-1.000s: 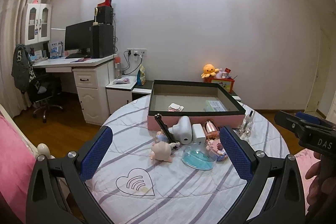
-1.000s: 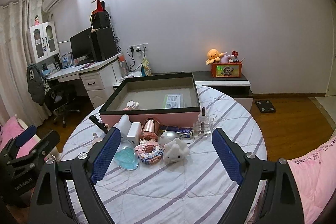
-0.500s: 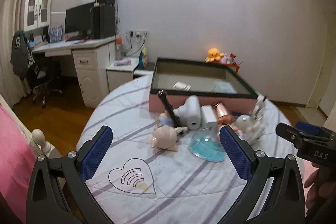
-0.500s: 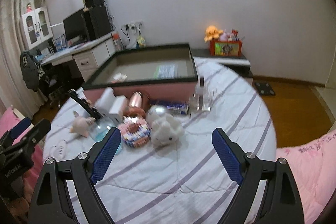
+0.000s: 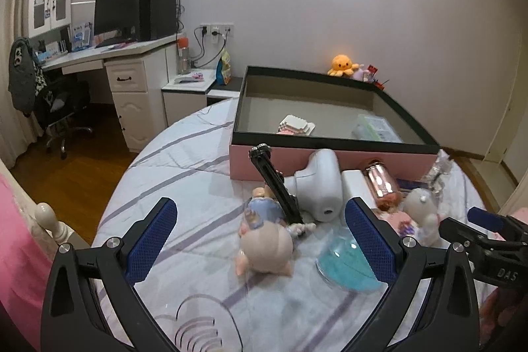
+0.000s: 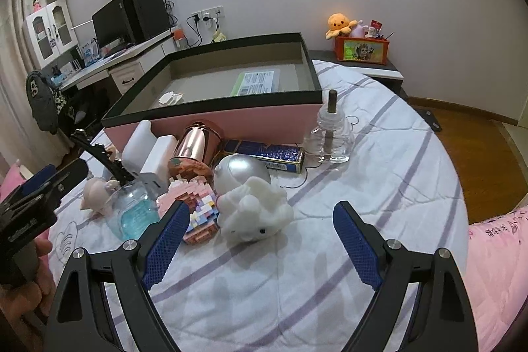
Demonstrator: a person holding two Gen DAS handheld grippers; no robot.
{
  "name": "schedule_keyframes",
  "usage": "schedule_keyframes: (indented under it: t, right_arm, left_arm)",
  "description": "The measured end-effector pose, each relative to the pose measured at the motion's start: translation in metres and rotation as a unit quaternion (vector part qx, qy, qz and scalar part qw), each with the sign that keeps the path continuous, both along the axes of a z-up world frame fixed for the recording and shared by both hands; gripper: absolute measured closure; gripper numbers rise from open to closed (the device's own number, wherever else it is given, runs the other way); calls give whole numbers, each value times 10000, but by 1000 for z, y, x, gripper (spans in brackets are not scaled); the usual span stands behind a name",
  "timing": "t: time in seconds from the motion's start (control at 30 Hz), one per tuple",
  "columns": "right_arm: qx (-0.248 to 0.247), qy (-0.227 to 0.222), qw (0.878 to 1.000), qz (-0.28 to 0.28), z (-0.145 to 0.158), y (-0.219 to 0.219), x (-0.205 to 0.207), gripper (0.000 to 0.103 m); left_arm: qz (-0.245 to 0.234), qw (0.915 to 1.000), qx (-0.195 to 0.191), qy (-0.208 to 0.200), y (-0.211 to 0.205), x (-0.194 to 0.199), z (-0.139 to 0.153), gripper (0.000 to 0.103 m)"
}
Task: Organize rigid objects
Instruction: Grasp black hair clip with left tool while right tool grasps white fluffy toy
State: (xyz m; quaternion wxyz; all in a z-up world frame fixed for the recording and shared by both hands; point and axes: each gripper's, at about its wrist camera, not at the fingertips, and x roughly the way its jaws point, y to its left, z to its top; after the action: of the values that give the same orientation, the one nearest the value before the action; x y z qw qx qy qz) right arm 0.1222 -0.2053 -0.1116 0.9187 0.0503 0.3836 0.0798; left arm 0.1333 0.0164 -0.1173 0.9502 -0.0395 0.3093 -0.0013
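- The right gripper (image 6: 260,233) hangs with its jaws spread wide and nothing between the blue pads; the white animal figurine (image 6: 252,213) sits just past the left fingertip, at about 12 o'clock from the gap and a touch to 11.
- That figurine lies roughly crosswise to the fingers, its face turned toward the gripper; I would judge it the nearest thing for this hand, needing only a short push forward and a shade left.
- Just beside it at 9 o'clock is the pink block model (image 6: 194,207), and behind it at 12 the silver dome (image 6: 241,172).
- The left gripper (image 5: 260,240) is likewise wide open and empty; the pink pig figurine (image 5: 265,244) lies on the cloth between the lines of its two fingers, near 12 o'clock, closer to the right one.
- The blue-tinted glass bowl (image 5: 343,266) lies partly behind the right finger at about 2 o'clock.
- Further out from the pig, a black tripod handle (image 5: 277,187) leans up toward 11 o'clock, against the white handheld device (image 5: 321,187).
- Beyond the whole cluster, at 12 o'clock for both hands, stands the pink box with a black rim (image 6: 211,108), open-topped, with only a couple of flat items inside; that looks the likely destination.
- Each hand is nearer its own figurine; the two targets are well apart.
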Motion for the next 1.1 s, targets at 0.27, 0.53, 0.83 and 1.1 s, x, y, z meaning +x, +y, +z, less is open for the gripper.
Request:
schedule_keyframes:
  t: [0.27, 0.53, 0.83, 1.1]
  right_arm:
    - [65, 202, 9998, 12, -15, -1, 19, 13]
    - [262, 323, 9990, 177, -21, -3, 30, 37]
    - [384, 266, 9984, 329, -20, -5, 23, 50]
    - [429, 124, 9984, 348, -9, -5, 11, 50]
  left_arm:
    - [28, 9994, -216, 272, 10, 35, -14, 2]
    - [-371, 9971, -455, 479, 5, 55, -20, 59]
    - [-573, 9965, -596, 124, 6, 33, -8, 87]
    - [-673, 9956, -659, -3, 5, 10, -4, 87]
